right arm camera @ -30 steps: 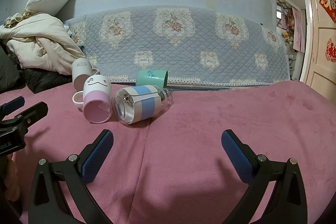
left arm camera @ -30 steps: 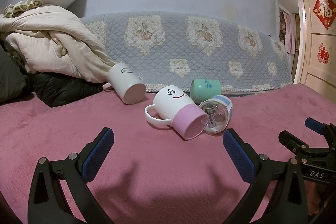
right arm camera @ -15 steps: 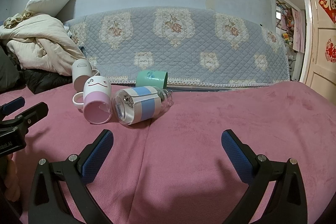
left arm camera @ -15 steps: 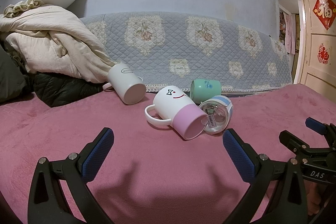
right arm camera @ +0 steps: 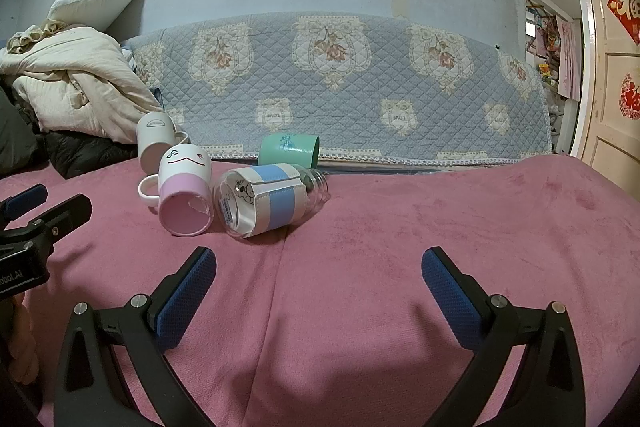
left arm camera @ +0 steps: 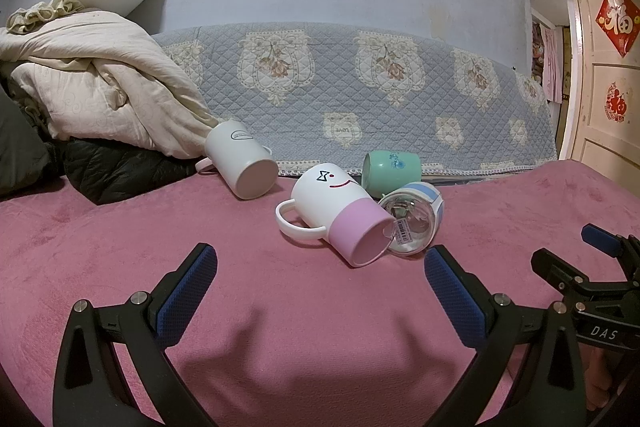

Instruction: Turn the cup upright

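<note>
Four vessels lie tipped on the pink bed cover [left arm camera: 120, 251] — one white mug [left arm camera: 242, 165], one pink-and-white mug [left arm camera: 340, 213], one green cup [left arm camera: 392, 167] and one sleeved glass bottle [right arm camera: 264, 201] — while the left tool [left arm camera: 320, 279] and right tool [right arm camera: 319, 277] both hover spread wide, gripping nothing.

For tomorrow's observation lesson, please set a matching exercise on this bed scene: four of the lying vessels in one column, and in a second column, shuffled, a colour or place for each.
Column A
1. plain white mug
2. face mug
3. green cup
4. glass bottle

Column B
a. wears a blue and white sleeve
b. pink band at its base
c. lies nearest the quilted cover
d. lies against the cream blanket

Pairs: 1-d, 2-b, 3-c, 4-a
</note>
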The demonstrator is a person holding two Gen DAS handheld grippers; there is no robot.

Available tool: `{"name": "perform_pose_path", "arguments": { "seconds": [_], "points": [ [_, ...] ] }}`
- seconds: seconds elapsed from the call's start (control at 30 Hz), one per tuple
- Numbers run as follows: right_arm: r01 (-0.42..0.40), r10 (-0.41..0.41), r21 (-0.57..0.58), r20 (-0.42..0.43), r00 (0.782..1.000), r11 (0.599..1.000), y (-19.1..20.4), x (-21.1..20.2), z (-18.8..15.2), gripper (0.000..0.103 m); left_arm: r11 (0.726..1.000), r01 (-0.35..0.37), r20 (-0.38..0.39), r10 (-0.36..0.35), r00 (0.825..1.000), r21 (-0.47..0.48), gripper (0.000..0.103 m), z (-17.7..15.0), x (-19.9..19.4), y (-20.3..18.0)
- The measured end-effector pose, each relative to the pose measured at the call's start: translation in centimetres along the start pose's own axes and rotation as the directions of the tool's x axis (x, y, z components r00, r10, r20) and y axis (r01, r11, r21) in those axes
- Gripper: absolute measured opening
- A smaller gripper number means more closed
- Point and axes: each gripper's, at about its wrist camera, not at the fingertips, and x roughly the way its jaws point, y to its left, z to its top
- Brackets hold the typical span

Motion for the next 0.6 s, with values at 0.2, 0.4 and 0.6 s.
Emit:
{"name": "perform_pose_path", "arguments": {
  "seconds": [0.2,0.4,0.6],
  "points": [
    [0.000,0.000,-0.002,-0.003,1.000,1.000,0.03,0.03,0.04,0.103,1.000,0.000,-0.001,0.000,1.000,0.000,0.103,0.02,0.00,-0.01],
    [0.000,0.000,-0.001,-0.001,1.000,1.000,-0.04,0.00,0.06,0.103,1.000,0.000,-0.003,0.000,1.000,0.000,0.103,-0.05,0.00,0.02],
    [0.000,0.000,-0.001,-0.001,1.000,1.000,0.03,0.03,0.01,0.103,1.000,0.000,-0.003,0.000,1.000,0.000,0.103,0.00,0.06,0.03]
  ]
}}
